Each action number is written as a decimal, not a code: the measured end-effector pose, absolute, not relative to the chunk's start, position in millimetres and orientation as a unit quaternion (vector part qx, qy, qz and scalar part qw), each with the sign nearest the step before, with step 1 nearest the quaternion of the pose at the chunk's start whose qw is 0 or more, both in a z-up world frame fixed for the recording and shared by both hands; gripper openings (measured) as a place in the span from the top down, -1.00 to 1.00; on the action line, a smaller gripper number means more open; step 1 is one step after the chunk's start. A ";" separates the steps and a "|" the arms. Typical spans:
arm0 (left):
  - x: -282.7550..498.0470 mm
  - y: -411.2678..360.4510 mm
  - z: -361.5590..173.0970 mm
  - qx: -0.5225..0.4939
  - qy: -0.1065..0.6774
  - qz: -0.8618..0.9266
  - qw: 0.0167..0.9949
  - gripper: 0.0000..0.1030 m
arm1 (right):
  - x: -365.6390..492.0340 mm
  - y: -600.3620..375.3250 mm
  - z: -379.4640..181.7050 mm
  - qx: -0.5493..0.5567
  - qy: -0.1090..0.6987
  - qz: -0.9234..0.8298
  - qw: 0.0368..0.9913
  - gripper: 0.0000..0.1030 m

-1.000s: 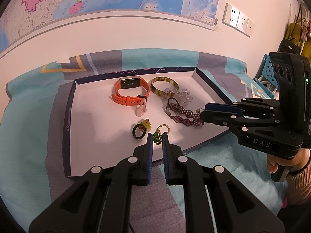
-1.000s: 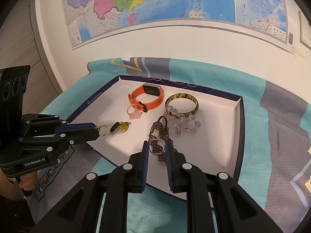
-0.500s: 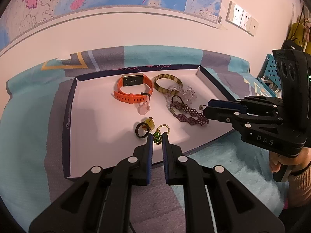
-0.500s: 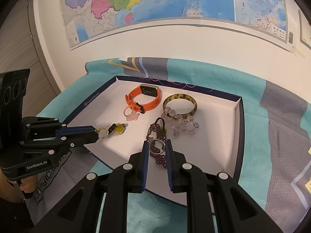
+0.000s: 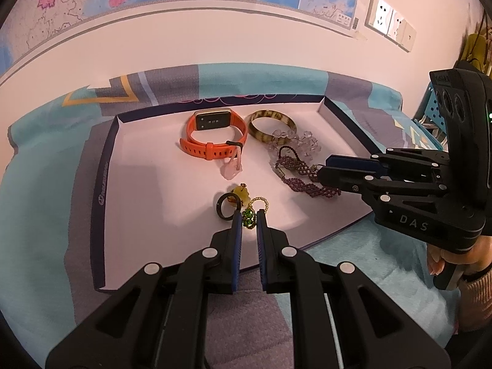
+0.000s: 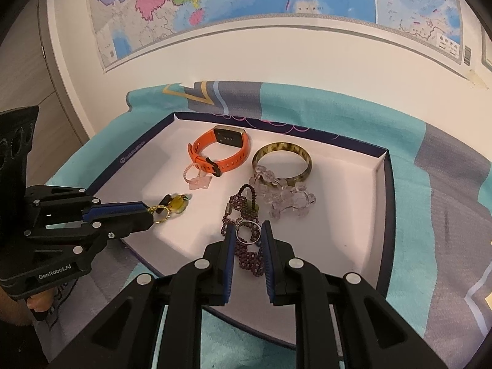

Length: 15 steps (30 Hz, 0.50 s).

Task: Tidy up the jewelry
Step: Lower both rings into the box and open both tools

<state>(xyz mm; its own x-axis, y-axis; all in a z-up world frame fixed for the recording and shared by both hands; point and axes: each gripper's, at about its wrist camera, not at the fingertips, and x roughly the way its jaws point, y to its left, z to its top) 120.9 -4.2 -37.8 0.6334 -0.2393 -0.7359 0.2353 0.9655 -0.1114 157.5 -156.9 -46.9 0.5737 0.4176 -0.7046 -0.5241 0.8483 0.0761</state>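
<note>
The left gripper [image 5: 247,219] is clamped on a gold ring with green beads [image 5: 249,215] and the right gripper [image 6: 247,234] on a silver ring [image 6: 245,231], probably to carry each to its own spot. Both sit low over the white tray [image 6: 347,215], where a purple beaded bracelet [image 6: 246,209], orange watch [image 6: 220,150], amber bangle [image 6: 282,161] and crystal bracelet [image 6: 284,195] lie loosely grouped, unsorted.

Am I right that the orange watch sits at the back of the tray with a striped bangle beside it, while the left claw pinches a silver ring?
Not quite. The left claw pinches a gold ring with green beads, as the left wrist view shows. The silver ring sits between the right claw's fingers. The orange watch and striped bangle do sit at the back of the tray.
</note>
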 end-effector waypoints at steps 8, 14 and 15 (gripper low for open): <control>121.3 -3.8 -39.9 -0.002 0.407 -0.125 0.905 0.66 | 159.9 -157.2 -49.8 -0.064 0.379 0.259 0.886 0.67; 108.7 2.2 -30.9 -0.007 0.385 -0.112 0.916 0.19 | 149.0 -166.2 -40.6 -0.046 0.364 0.259 0.894 0.38; 106.5 3.0 -29.5 -0.005 0.383 -0.110 0.917 0.12 | 146.6 -167.5 -39.1 -0.043 0.362 0.260 0.894 0.36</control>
<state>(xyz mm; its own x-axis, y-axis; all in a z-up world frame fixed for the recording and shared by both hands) 106.5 3.0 -29.5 0.6829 -0.2066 -0.7007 0.1986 0.9756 -0.0940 146.6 -167.5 -39.1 0.6026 0.4342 -0.6696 -0.4964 0.8609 0.1115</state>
